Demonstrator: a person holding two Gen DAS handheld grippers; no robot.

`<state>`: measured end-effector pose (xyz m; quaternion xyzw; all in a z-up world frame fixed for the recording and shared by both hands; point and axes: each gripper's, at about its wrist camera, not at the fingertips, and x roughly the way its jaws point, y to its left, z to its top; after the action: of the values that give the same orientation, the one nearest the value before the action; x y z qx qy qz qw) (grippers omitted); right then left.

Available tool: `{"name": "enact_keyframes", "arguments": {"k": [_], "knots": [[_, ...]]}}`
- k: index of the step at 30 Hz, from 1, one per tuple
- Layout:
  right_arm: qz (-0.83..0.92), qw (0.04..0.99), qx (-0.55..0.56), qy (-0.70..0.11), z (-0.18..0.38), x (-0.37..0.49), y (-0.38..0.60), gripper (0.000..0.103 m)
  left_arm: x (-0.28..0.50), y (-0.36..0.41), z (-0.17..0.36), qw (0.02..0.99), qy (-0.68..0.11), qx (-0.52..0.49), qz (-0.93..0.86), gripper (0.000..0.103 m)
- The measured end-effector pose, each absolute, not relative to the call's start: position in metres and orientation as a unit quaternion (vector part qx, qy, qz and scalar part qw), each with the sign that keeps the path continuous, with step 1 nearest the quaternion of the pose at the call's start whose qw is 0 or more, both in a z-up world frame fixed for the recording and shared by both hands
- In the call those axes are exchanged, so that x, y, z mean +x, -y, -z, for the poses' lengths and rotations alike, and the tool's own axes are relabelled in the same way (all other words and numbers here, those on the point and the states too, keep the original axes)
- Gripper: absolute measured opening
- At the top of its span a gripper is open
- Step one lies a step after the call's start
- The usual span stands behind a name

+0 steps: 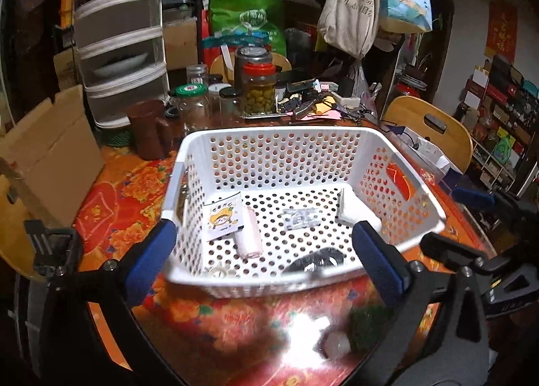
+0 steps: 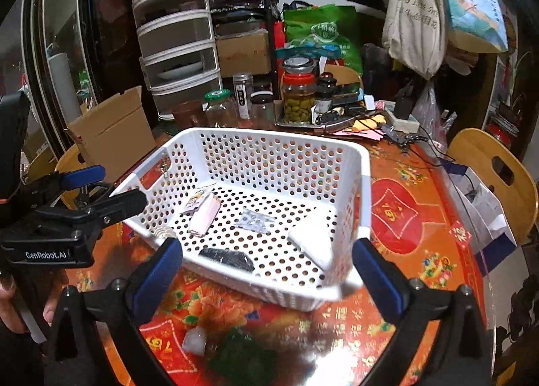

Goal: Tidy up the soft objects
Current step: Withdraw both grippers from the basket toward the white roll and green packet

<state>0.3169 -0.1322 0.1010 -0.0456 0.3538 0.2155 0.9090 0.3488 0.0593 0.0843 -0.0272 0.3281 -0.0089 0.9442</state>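
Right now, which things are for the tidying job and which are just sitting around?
For the job:
white perforated plastic basket
rolled pink cloth
folded white cloth
dark green fuzzy item on the table
open left gripper
open right gripper

Just lying about:
glass jar of green olives
cardboard box
beige tote bag

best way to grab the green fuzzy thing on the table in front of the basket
Come straight down on the green fuzzy thing and pinch across its middle: it lies as a low soft clump on the table, with a small white lump just left of it, so avoid a sideways sweep.
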Motion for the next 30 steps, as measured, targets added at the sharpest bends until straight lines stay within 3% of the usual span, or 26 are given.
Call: {"name": "enact_keyframes", "arguments": {"k": [10, 16, 30], "knots": [[-0.215, 0.915, -0.042, -0.338, -0.099, 0.255, 0.154, 0.102, 0.253, -0.052, -0.087, 0.958, -0.284, -0.036, 0.009, 0.103], [-0.207, 0.917, -0.037, -0.34, -0.082, 0.224, 0.171, 0.102, 0.212, -0.041, -0.063, 0.957, -0.288, -0.016, -0.001, 0.103], [-0.22, 0.892, -0.028, -0.393, -0.003, 0.194, 0.173, 0.102, 0.221, -0.015, 0.026, 0.931, -0.363, -0.025, 0.034, 0.103]]}}
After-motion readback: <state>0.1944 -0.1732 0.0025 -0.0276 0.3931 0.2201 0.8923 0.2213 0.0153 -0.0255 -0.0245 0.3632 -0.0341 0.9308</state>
